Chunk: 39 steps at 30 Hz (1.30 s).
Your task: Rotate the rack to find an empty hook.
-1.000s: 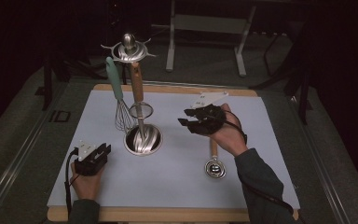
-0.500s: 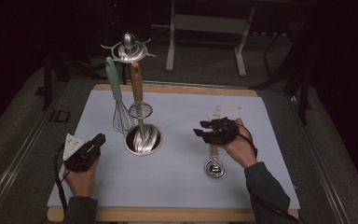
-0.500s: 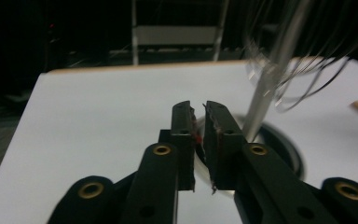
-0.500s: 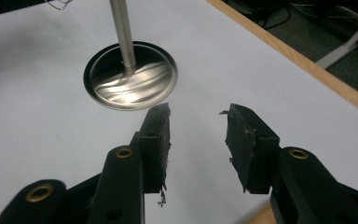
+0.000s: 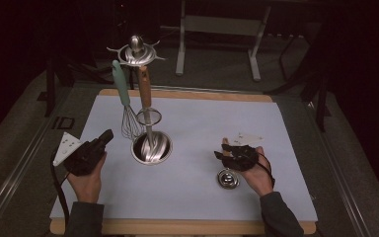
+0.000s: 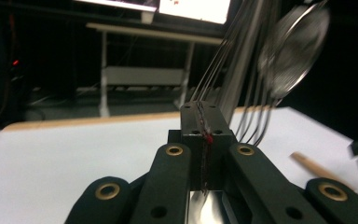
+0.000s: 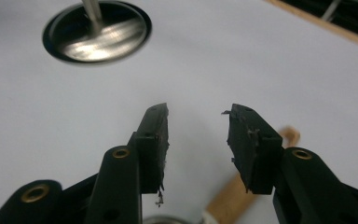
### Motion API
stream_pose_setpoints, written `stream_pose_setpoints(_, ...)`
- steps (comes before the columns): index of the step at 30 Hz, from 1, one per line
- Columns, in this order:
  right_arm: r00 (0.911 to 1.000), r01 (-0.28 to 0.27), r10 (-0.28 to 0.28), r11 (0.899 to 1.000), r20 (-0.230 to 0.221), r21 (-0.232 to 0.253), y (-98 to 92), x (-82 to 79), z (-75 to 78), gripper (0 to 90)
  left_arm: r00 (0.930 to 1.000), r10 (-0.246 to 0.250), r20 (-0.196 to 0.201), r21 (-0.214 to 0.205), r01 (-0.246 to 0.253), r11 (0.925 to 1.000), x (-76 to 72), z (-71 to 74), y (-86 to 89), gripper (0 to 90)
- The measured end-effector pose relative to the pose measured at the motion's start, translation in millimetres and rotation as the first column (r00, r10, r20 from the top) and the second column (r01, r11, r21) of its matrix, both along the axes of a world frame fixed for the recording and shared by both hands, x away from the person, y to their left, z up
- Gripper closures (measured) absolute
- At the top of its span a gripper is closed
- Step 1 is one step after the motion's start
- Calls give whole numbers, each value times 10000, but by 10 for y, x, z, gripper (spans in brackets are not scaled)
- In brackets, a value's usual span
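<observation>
Right gripper [image 5: 225,154] lower now, jaws apart and widening, just above the wooden-handled ladle [image 5: 227,178]; nothing between them

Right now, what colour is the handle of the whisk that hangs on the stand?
Pale mint green; the whisk handle shows best in the high view.

Mint-green whisk handle [image 5: 119,82], brown wooden handle [image 5: 144,87], silver stand [image 5: 150,147], pale blue mat [image 5: 202,128], black grippers [image 5: 235,156].
</observation>
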State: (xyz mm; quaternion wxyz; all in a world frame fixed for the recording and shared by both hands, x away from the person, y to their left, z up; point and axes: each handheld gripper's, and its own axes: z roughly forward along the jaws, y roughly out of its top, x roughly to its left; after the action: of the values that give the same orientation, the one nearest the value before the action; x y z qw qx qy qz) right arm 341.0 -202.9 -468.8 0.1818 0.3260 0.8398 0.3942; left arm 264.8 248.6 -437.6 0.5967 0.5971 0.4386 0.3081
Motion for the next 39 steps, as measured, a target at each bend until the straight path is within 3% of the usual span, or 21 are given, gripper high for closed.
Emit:
stream_pose_setpoints(5, 9984, 502, -502, 9987, -258, -36, -183, 6, -171, 569, 9995, -75, 322, -271, 83, 9996, 28, 71, -13, 900)
stream_pose_setpoints(12, 9929, 1092, -1067, 9929, -518, 482, -357, 4, -207, 567, 9957, -83, 923, -618, 141, 9980, 37, 222, -84, 900)
stream_pose_setpoints(15, 9926, 1097, -1054, 9912, -601, 736, -382, 10, -195, 561, 9930, -29, 1184, -804, 125, 9967, 37, 305, -103, 900)
stream_pose_setpoints(21, 9928, 1123, -1084, 9905, -517, 793, -388, -7, -173, 559, 9854, 19, 1704, -1069, 166, 9941, 38, 485, -132, 900)
stream_pose_setpoints(26, 9913, 1256, -1203, 9857, -531, 1127, -432, -5, -166, 560, 9778, -44, 2095, -1170, 295, 9927, 51, 654, -188, 900)
stream_pose_setpoints(30, 9911, 1273, -1218, 9854, -538, 1132, -447, -7, -169, 560, 9700, -140, 2428, -1268, 461, 9909, 50, 808, -237, 900)
stream_pose_setpoints(39, 9891, 1435, -1379, 9811, -506, 1297, -481, -16, -155, 562, 9455, -231, 3247, -983, 581, 9935, 60, 1197, -323, 900)
